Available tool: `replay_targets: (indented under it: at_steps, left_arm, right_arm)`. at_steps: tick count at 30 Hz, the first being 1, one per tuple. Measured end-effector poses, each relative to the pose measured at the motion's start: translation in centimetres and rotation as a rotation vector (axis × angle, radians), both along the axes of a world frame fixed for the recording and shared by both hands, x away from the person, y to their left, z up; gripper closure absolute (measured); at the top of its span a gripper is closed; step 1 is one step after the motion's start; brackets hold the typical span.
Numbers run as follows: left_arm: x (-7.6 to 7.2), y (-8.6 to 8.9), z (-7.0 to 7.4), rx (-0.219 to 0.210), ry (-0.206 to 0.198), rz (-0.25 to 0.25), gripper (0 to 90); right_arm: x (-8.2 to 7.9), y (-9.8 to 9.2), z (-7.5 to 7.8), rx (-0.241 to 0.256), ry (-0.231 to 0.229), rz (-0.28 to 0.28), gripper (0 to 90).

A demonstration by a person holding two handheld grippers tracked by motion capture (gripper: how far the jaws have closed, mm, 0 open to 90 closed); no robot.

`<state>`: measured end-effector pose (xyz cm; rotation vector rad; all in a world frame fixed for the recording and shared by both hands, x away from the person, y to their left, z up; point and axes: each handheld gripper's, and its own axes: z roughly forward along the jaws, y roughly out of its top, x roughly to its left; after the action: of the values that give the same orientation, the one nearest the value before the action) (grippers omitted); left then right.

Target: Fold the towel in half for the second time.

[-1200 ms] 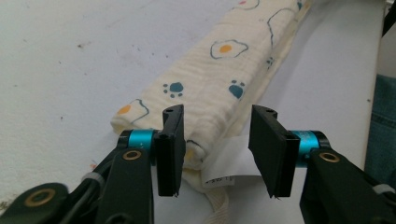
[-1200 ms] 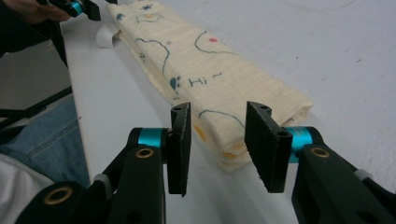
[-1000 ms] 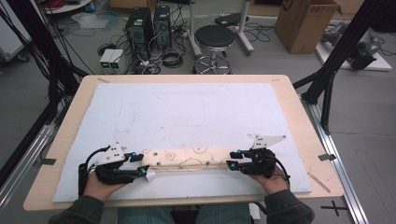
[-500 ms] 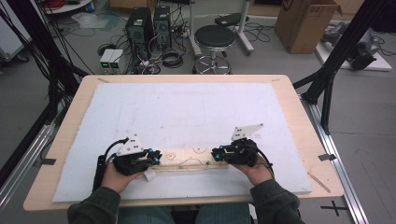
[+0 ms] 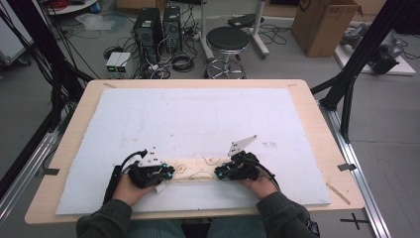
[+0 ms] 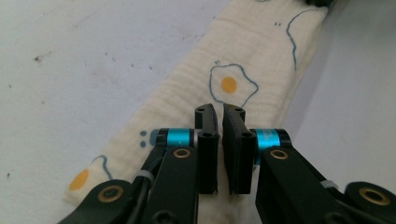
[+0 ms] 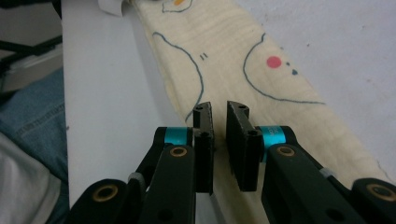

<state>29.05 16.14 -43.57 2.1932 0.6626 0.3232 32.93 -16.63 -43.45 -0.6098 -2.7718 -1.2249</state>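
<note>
Two tools are clenching a folded cream cloth [image 5: 198,171] at the counter's [image 5: 317,119] six o'clock edge: left tool [image 6: 219,119] at nine o'clock, right tool [image 7: 219,116] at three; open white mat [image 5: 198,114] is stretching toward twelve.

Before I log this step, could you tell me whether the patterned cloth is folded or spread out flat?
Folded: the cloth lies as a narrow strip between the left gripper and right gripper, its egg prints cut off at the edges.
</note>
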Motion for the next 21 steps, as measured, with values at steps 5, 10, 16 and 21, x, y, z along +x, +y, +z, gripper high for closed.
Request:
replay_targets:
  at_steps: [5,10,16,21]
  left_arm:
    - [-0.2,0.4,-0.1,0.014,-0.006,0.005,82.9]
    - [-0.5,0.9,-0.3,0.005,-0.005,0.01,81.4]
    - [-0.6,1.0,0.0,-0.006,-0.018,0.006,75.9]
    - [-0.3,1.9,1.3,-0.101,-0.055,0.017,68.2]
  right_arm:
    - [-0.5,-0.2,-0.3,-0.002,-0.017,0.003,80.9]
    - [-1.0,-0.9,-0.4,0.004,-0.026,-0.004,80.7]
    - [-1.2,-1.0,-0.4,0.012,-0.036,-0.002,78.0]
    - [-0.9,-1.1,1.1,0.06,-0.074,-0.012,71.4]
